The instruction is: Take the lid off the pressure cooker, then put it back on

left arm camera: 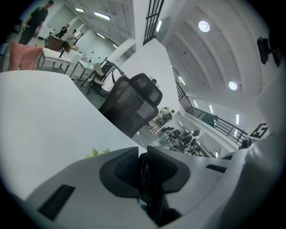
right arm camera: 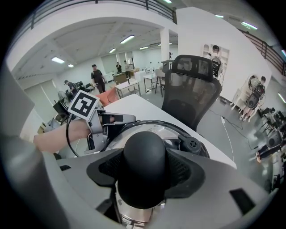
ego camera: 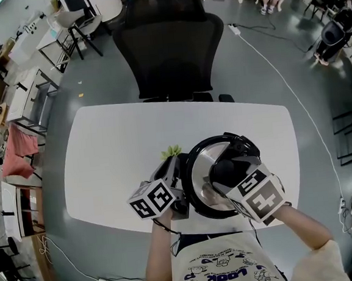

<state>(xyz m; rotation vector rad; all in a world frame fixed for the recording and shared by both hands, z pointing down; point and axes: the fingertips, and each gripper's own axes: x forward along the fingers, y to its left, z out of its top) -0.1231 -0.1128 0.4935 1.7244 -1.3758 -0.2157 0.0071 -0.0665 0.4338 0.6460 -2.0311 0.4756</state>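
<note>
The pressure cooker (ego camera: 196,193) stands near the white table's (ego camera: 115,148) front edge, its steel lid (ego camera: 201,165) on top. My right gripper (ego camera: 227,174) comes down from above, its jaws closed round the lid's black knob (right arm camera: 144,165), with the pads pressing its sides. A black valve (right arm camera: 193,145) sits on the lid behind the knob. My left gripper (ego camera: 176,181) reaches in level from the left and is shut on the cooker's black side handle (left arm camera: 144,172). In the right gripper view the left gripper (right arm camera: 105,120) shows at the cooker's left edge.
A small green leafy thing (ego camera: 172,150) lies on the table just behind the cooker's left side. A black office chair (ego camera: 168,46) stands against the table's far edge. Desks and other chairs are farther off in the room.
</note>
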